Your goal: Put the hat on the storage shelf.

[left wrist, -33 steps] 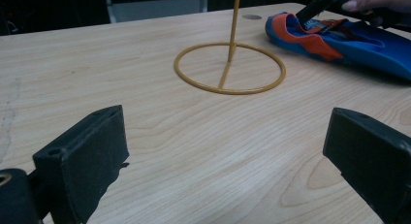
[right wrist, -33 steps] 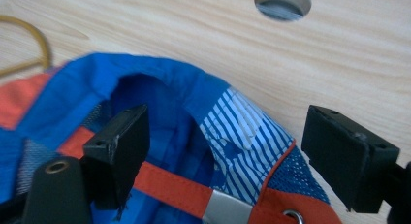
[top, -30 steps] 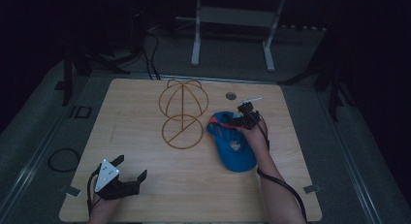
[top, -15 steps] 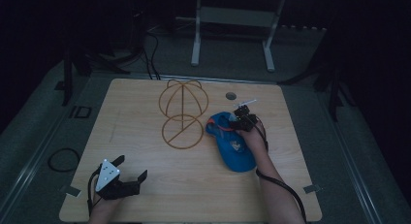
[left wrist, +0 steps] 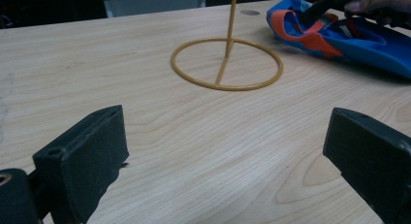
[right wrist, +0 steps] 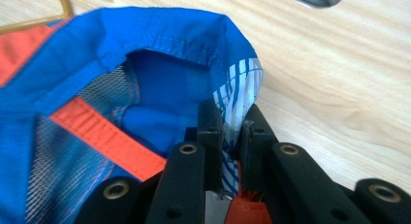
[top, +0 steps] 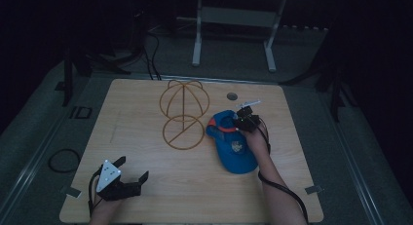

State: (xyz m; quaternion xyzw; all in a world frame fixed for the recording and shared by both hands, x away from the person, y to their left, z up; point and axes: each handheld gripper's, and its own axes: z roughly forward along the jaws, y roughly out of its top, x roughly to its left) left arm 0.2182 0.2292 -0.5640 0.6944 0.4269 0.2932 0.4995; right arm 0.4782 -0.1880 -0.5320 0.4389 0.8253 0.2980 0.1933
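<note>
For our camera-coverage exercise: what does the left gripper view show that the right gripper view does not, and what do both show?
Left gripper view alone: the open left gripper and the yellow wire stand's whole base ring.

Right gripper view alone: the right gripper, its jaws having just closed, shut on the striped lining at the cap's rim.

Both: the blue fabric cap with orange straps on the light wooden table.

The blue cap (top: 236,147) lies on the right half of the wooden table (top: 146,186), just beside the ring base of the yellow wire stand (top: 183,131). Its brim points toward the person and its open back toward the far edge. It has an orange strap (right wrist: 104,136) and grey mesh inside. The right gripper (right wrist: 231,129) pinches the striped edge of the cap's back opening between its jaws.
</note>
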